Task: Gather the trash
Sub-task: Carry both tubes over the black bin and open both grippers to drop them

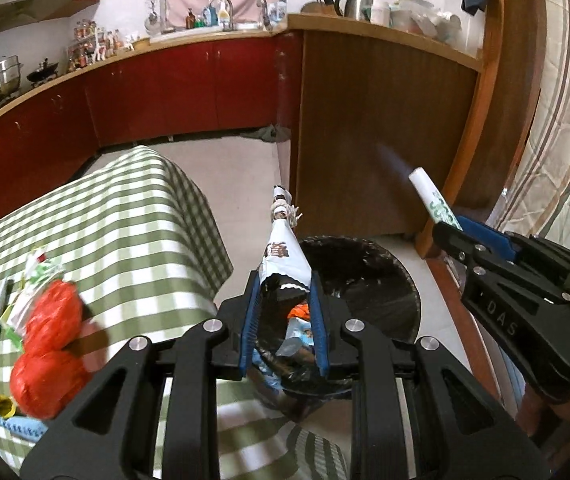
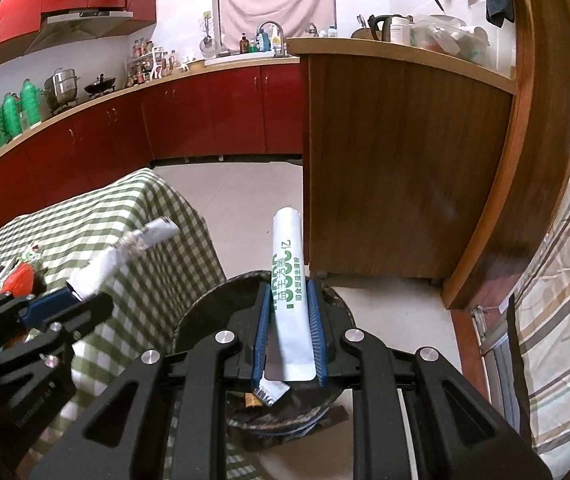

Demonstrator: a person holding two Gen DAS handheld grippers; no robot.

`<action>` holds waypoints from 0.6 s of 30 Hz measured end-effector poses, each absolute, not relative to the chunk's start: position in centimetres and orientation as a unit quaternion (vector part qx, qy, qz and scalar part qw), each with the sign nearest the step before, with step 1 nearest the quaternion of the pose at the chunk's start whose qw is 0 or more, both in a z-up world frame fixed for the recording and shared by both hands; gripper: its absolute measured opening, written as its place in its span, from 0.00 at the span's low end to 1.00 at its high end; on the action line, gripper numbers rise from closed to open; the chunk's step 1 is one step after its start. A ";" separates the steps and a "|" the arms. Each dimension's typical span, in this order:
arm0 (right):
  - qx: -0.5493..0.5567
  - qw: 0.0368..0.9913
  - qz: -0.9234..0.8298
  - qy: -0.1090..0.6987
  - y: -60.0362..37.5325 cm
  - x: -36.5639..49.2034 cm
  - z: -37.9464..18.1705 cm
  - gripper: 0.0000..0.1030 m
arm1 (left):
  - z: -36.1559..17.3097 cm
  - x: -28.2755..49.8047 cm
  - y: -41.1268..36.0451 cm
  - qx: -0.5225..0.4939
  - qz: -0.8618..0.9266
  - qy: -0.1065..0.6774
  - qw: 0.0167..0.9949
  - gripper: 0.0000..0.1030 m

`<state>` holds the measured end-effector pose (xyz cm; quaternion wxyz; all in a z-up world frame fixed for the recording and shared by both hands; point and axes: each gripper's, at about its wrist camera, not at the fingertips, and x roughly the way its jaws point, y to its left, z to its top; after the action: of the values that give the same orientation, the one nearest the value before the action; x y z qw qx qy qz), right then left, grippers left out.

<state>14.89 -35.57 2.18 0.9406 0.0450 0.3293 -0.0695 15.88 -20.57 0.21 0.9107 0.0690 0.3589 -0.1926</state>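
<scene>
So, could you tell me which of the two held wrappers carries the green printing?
The white stick-shaped sachet in the right gripper does. The crumpled white wrapper in the left gripper has dark brown print instead.

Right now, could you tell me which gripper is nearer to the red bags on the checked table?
Left. The left gripper holds a wrapper over the bin, beside the red bags; the right gripper with its white sachet is beyond the bin.

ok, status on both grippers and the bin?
Left gripper shut on crumpled wrapper. Right gripper shut on white sachet. Both over trash bin. Nothing blocking.
</scene>
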 end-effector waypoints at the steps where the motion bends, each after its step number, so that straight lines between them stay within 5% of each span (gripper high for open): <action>1: 0.046 0.941 -0.068 0.329 -35.7 15.2 2.1 0.19 | 0.0 16.2 -20.9 0.071 -0.192 0.364 0.909 0.23; 4: 0.053 0.939 -0.066 0.334 -36.4 16.2 1.4 0.33 | -0.6 17.4 -21.5 0.064 -0.192 0.387 0.899 0.24; 7: 0.059 0.937 -0.067 0.339 -36.9 16.6 0.8 0.39 | -0.9 18.1 -21.4 0.049 -0.189 0.396 0.897 0.50; 18: 0.070 0.934 -0.065 0.344 -36.5 14.8 0.7 0.39 | 0.0 16.4 -19.4 0.033 -0.177 0.388 0.904 0.52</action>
<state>14.76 -36.53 0.72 0.9341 0.0697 0.3440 -0.0649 16.42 -19.37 0.02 0.9040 0.0325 0.3880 -0.1766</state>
